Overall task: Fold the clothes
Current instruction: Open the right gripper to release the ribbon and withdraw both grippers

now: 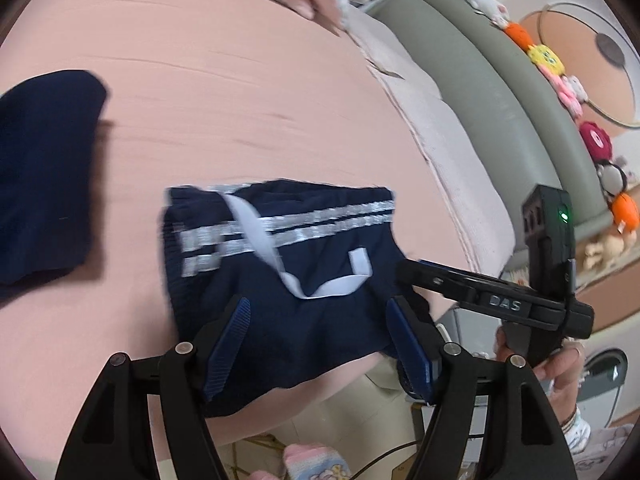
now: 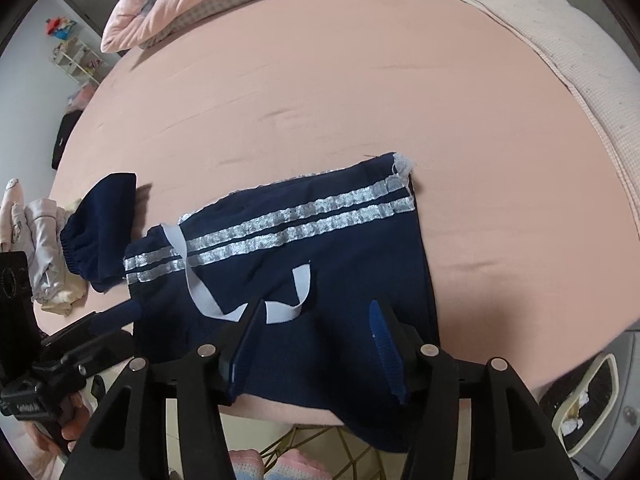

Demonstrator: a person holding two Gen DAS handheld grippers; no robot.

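Nearest, the left gripper (image 1: 320,344) is seen with jaws spread wide and nothing clamped, its blue pads (image 1: 228,344) hovering over the near edge of the navy shorts (image 1: 312,280). Likewise the right gripper (image 2: 316,344) is held apart and released above the same garment, pads clear of the cloth. Folded shorts are laid flat on the pink bedsheet (image 2: 360,80), near its front edge, with two silver stripes (image 2: 280,220) running across and a white drawstring (image 2: 200,280) looped loosely on top. Just beside, to the left, a second navy garment (image 2: 100,232) is noted. Farther off, a pink quilt (image 2: 224,0) is bunched at the bed's far side.
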